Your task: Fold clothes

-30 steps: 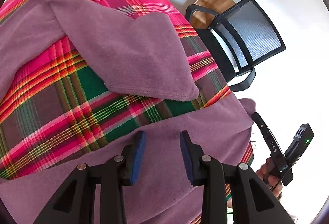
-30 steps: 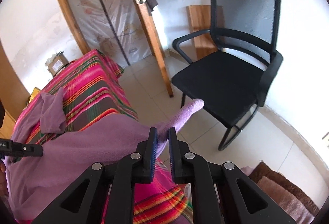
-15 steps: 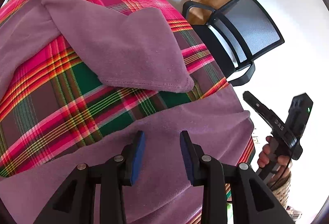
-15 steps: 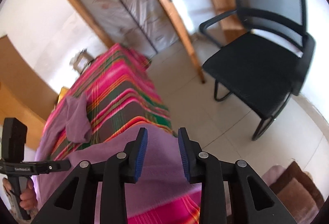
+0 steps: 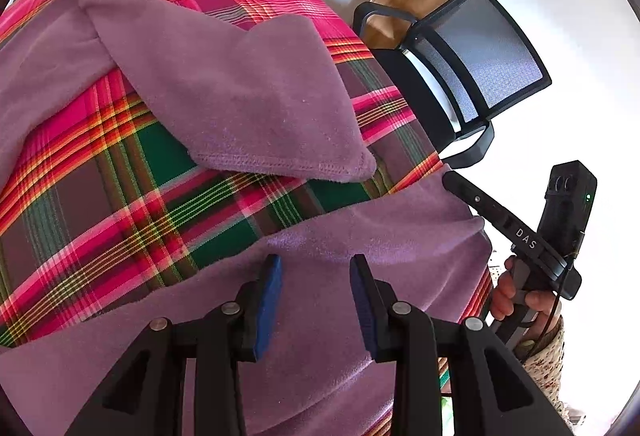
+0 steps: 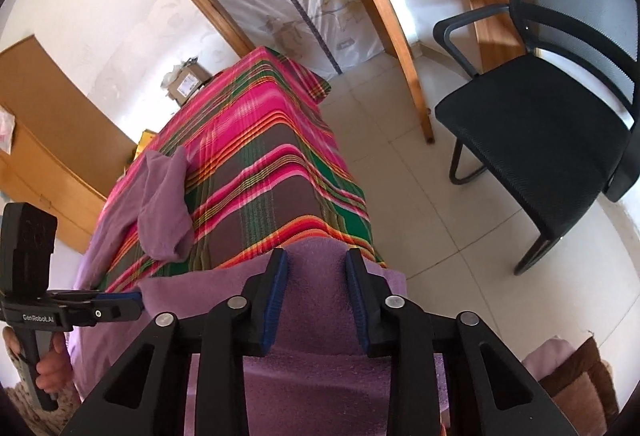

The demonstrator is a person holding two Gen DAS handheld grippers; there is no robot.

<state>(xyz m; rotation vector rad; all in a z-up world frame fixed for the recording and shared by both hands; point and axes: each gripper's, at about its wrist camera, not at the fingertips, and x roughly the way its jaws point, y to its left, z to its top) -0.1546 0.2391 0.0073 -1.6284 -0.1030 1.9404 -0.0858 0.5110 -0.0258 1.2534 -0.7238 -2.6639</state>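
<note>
Item: 1 mauve fleece garment [image 5: 248, 96], lying across the pink-green plaid tablecloth [image 5: 120, 196]. Right gripper [image 6: 316, 296], clamped a moment ago, is now closing, fleece between unpressed pads. Left gripper [image 5: 316, 296] is hovering open. Re-grasp likely.

My left gripper [image 5: 314, 272] and my right gripper [image 6: 316, 268] both have black frames with blue pads on the fingers [image 6: 276, 292]. The garment [image 5: 248, 96] under them is plain mauve-purple fleece, stitched in the same purple along its hem. The tablecloth [image 5: 100, 176] is a bright plaid: hot pink, green and brown blocks crossed by thin orange, yellow and red lines. The chair [image 6: 540, 124] is black with a grey see-through mesh back. The door frame [image 6: 384, 16] is honey-brown wood, the floor tiles [image 6: 460, 236] off-white. My sleeve [image 5: 548, 356] is cream with small floral specks.
</note>
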